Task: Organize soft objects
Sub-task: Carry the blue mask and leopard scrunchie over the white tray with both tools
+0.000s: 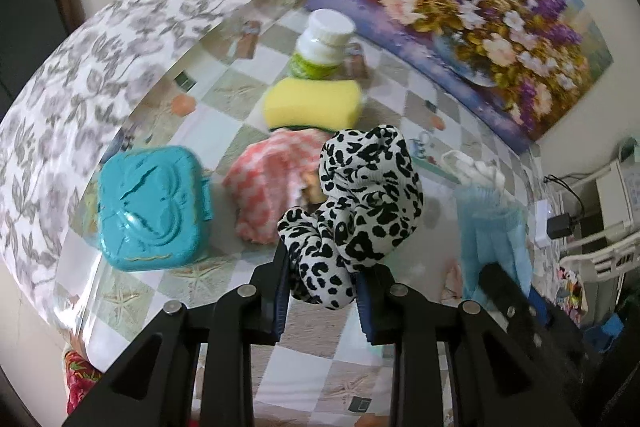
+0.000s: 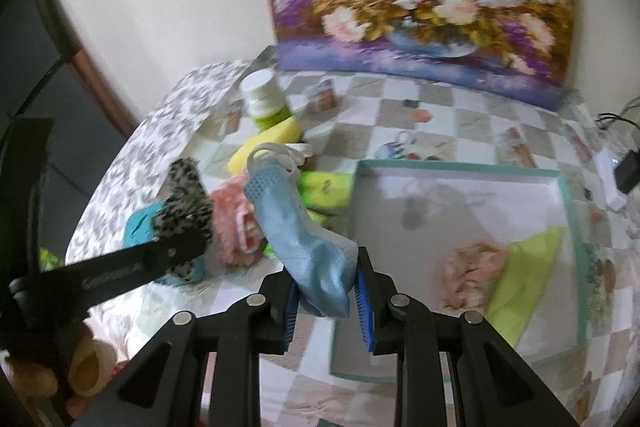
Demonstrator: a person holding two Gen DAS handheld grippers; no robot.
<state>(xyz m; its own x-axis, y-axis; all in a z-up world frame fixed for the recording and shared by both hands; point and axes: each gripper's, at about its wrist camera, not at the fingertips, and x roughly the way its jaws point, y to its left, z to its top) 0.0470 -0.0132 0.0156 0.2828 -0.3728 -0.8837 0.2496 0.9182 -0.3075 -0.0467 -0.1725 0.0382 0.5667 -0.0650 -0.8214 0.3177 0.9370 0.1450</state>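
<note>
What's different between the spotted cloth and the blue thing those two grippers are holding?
The spotted cloth is white with black leopard-like blotches; the blue sock is plain pale blue with a white cuff.
The cloth is bunched into a twisted lump; the sock keeps a long, recognisable sock shape.
The cloth sits in the left gripper; the sock in the right gripper.
Both are soft fabric, pinched at one end and lifted off the table.

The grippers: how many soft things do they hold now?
2. The left gripper is shut on a leopard-print cloth; the right gripper is shut on a blue sock.
</note>
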